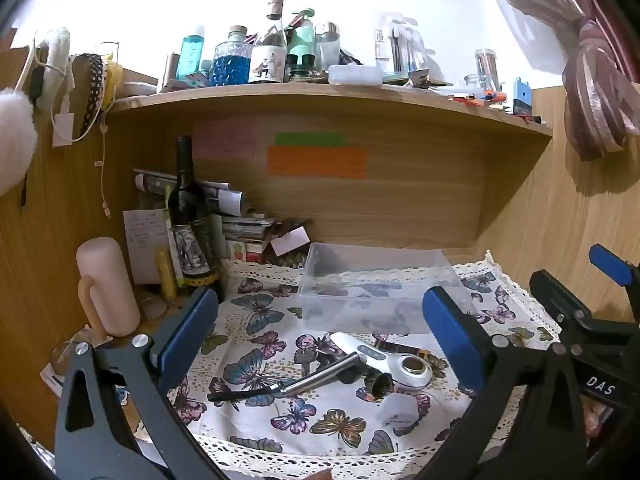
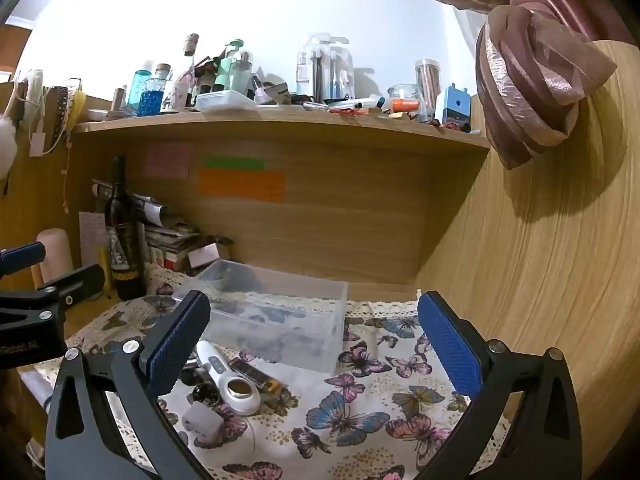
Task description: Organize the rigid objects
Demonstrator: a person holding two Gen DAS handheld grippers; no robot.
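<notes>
1. Rigid objects sit in a loose pile on the butterfly cloth, between the spread fingers of the left gripper, which grips nothing.
2. Right gripper is spread wide too, empty, hovering over bare cloth.
3. Pile: white handheld device with a round gold head, metal-handled brush, small black cap, frosted cube.
4. Clear plastic bin sits just behind them.
5. Dark wine bottle and pink tumbler stand off to the left.
</notes>
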